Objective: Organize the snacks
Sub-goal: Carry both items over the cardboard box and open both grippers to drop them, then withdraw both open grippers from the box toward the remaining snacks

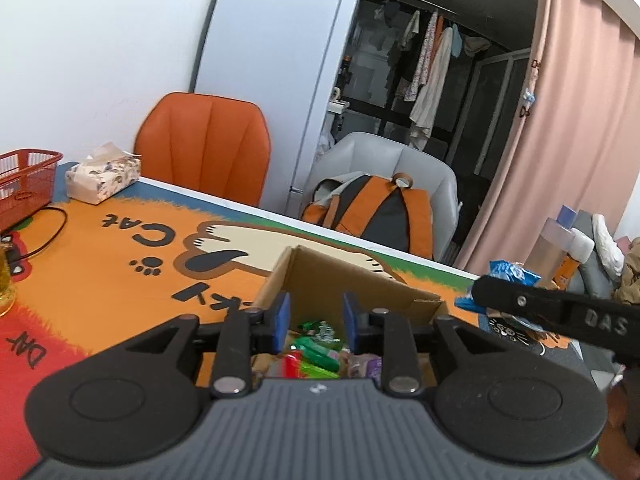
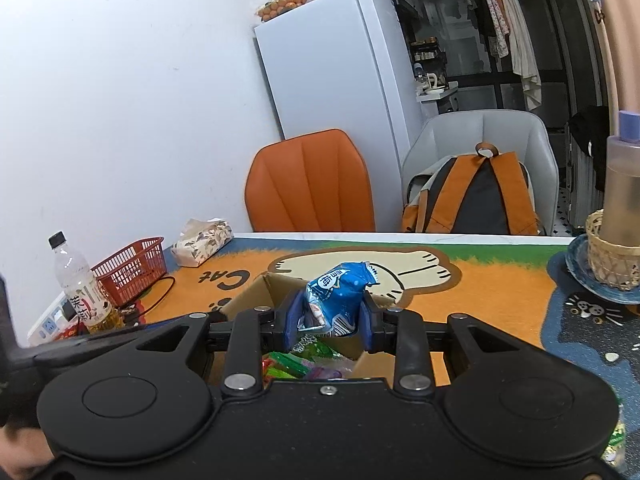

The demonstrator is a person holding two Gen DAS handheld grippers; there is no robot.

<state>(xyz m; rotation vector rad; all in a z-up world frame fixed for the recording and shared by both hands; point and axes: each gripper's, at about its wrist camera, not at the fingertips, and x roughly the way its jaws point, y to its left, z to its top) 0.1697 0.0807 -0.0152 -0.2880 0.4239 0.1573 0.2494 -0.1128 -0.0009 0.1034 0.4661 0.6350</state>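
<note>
A crinkled blue foil snack packet [image 2: 338, 300] sits clamped between the blue pads of the right gripper [image 2: 329, 322], held above the open brown cardboard box [image 2: 248, 300] whose bottom holds green, red and purple wrapped snacks [image 1: 316, 354]. The left gripper [image 1: 316, 322] hangs over the same box with its jaws narrowly parted and nothing between them. The box rests on an orange cartoon-cat table mat [image 2: 480, 296], with a red plastic mesh basket [image 2: 132, 268] near the wall

blue snack packet [image 2: 338, 300] above open cardboard box [image 2: 256, 292] holding green, pink packets [image 1: 316, 354].
</note>
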